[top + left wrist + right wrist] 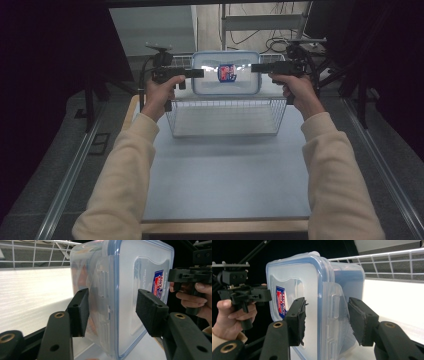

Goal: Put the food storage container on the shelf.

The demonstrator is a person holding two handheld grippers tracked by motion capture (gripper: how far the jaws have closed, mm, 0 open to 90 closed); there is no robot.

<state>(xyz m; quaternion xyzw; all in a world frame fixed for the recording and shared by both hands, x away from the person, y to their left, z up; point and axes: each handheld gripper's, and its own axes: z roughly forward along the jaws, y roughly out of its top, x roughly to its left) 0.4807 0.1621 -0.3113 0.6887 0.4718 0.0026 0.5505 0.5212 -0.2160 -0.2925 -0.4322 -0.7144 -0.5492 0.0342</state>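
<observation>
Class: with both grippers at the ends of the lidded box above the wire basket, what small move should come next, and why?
Probably close both grippers: the left gripper and right gripper straddle the box at its side latches, yet a pad stands apart from its lid.

Container (226,73) above wire basket (226,117), which sits on table (225,180).

A pale blue tabletop (225,175) with a wooden front edge fills the lower centre of the frame. Metal rails (75,170) run along both sides, while tangled cables (260,37) lie on the floor at upper right.
</observation>
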